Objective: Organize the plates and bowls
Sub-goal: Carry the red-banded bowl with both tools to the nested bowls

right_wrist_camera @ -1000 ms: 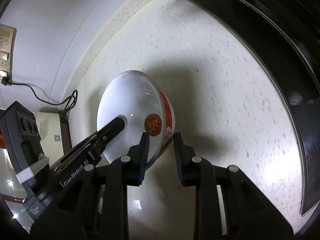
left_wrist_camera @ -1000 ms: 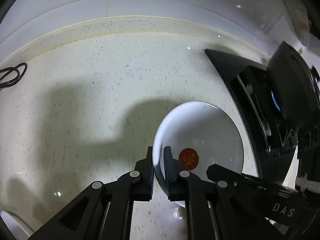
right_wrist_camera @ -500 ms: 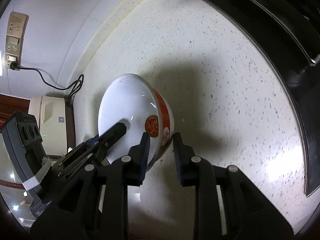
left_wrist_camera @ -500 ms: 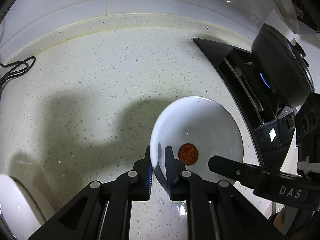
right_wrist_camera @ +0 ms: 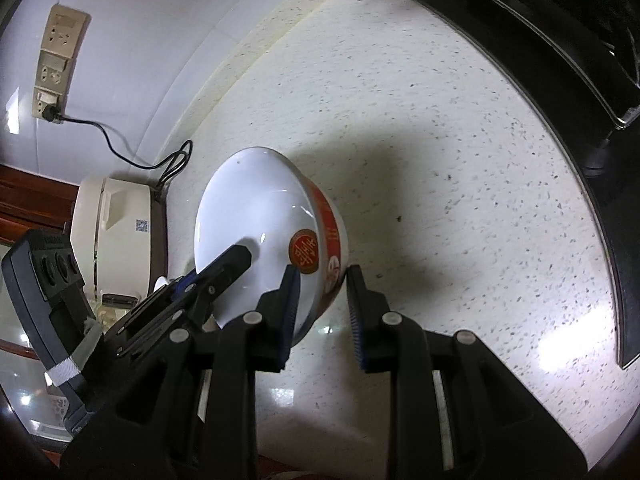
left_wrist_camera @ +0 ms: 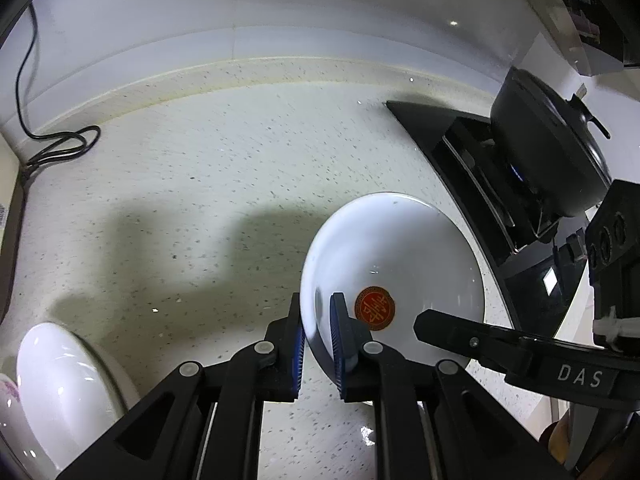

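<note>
Bowl [left_wrist_camera: 394, 264] lifted leftward; both grippers' fingers [left_wrist_camera: 338, 328] still pinching rim; white dish [left_wrist_camera: 60, 384] appeared.

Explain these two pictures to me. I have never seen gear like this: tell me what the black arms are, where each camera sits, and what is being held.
No robot here: a person holds a two-finger clamp in each hand, each with a wide-angle camera looking along its fingers. The left gripper shows in its own camera, the right gripper in the other. Both are clamped on opposite sides of the rim of one white bowl, which has a red seal inside and a red band outside. Below is a speckled countertop. A black pot sits on a dark stove at the side; more white dishes sit at the left camera's lower left edge. A cream appliance stands below a wall socket.
</note>
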Available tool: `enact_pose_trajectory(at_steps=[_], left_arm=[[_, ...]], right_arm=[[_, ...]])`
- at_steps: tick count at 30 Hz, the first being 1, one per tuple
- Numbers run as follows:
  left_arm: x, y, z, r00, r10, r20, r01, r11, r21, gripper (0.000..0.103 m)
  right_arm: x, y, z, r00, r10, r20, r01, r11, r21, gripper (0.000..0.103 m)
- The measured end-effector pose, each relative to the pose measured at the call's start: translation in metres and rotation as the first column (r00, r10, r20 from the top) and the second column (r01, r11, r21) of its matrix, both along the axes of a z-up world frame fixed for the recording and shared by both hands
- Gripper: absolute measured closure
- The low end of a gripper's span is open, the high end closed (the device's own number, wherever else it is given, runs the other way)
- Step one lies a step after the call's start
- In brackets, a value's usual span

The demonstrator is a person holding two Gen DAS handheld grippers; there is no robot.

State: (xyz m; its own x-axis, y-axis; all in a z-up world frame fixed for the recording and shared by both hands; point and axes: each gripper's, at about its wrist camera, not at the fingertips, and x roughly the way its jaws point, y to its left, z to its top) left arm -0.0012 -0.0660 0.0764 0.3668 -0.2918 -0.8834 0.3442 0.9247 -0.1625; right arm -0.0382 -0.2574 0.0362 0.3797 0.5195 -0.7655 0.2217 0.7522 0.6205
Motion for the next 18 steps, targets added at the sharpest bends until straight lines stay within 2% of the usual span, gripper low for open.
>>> enact_pose_trajectory(at_steps=[11,18], left_arm=[[-0.013,0.021,0.019,0.998,0.017,0.067,-0.017,1.000,0.011,0.090],[-0.018,0.050,0.033,0.991,0.068,0.118,-0.068,0.998,0.000,0.090]], right_arm=[[0.006,0.027,0.016,0.998,0.051,0.038,-0.051,0.999,-0.002,0.076],[0.012,0.053,0.033,0.990,0.110,0.083,-0.109,0.994,-0.015,0.076]])
